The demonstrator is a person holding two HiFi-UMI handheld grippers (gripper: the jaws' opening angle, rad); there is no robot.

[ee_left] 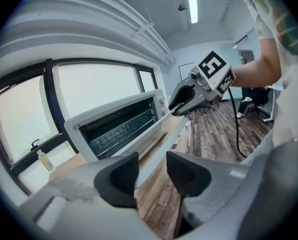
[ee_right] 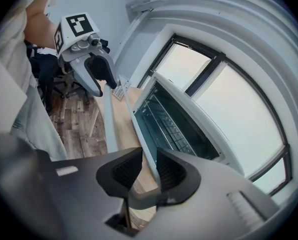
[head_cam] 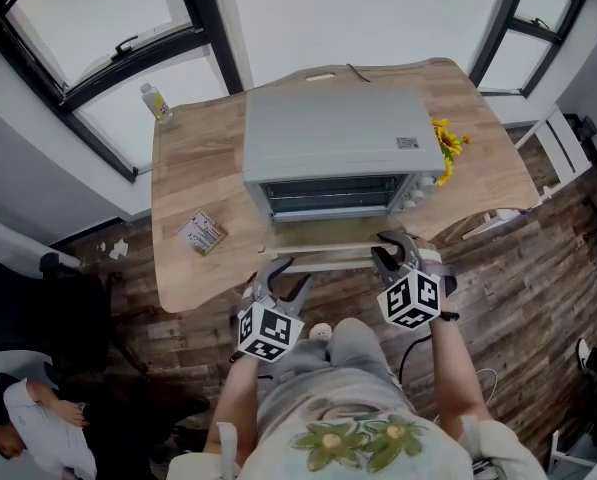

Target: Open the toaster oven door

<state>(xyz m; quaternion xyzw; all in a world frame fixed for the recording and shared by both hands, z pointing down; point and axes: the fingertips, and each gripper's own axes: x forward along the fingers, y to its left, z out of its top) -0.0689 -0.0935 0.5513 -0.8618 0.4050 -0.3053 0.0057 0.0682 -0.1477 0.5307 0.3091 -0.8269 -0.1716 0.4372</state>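
Near: left gripper (head_cam: 281,273) has its jaws apart, with the pale bar handle (head_cam: 323,261) loose between the pads. Right gripper (head_cam: 391,251) is clamped on the glass toaster oven door (head_cam: 318,236) at its right front corner. The door lies dropped flat, near the table's front edge. Behind it is the boxy grey metal toaster oven (head_cam: 328,138), wire rack showing. Light wooden table (head_cam: 193,168) has free room on the left, holding only a small printed packet (head_cam: 201,233) and a clear plastic bottle (head_cam: 156,101); yellow flowers (head_cam: 446,148) sit on the right. Dark plank floor (head_cam: 538,298), big windows beyond.
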